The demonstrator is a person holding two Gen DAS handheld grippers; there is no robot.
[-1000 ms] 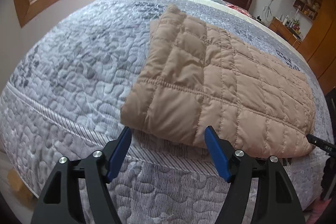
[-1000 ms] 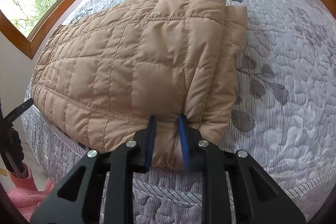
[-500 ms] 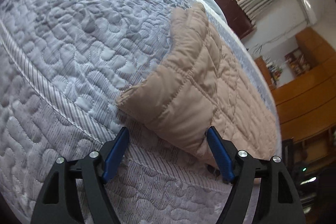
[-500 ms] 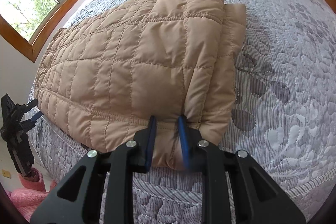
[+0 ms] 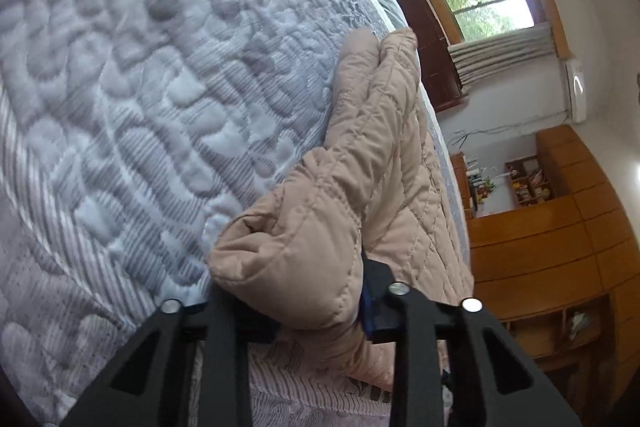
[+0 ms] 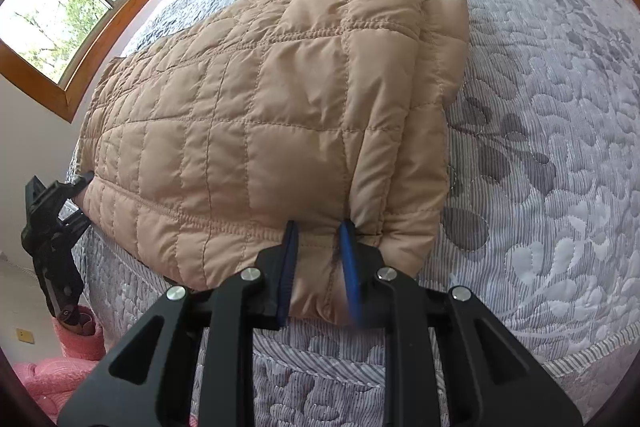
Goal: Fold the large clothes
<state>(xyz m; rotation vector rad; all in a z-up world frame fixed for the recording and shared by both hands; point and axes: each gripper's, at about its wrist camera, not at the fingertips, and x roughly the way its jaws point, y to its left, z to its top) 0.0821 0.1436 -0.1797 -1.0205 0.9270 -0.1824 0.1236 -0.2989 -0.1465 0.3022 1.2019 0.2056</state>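
Jacket, one: tan, quilted, partly folded, lying on the bed at its near edge. Tools, two, one at each near corner, likely to lift that edge for the next fold. Right tool narrow, pinching its corner. Left tool closing, corner between its jaws.

Soft daylight fills both views, coming from the window, whose panes are blown out to near white. The bedspread beside it is evenly lit, with only a faint shadow along the jacket edge. In the left wrist view the bedspread is smeared by motion blur. Both pictures bulge strongly, with dark corners.
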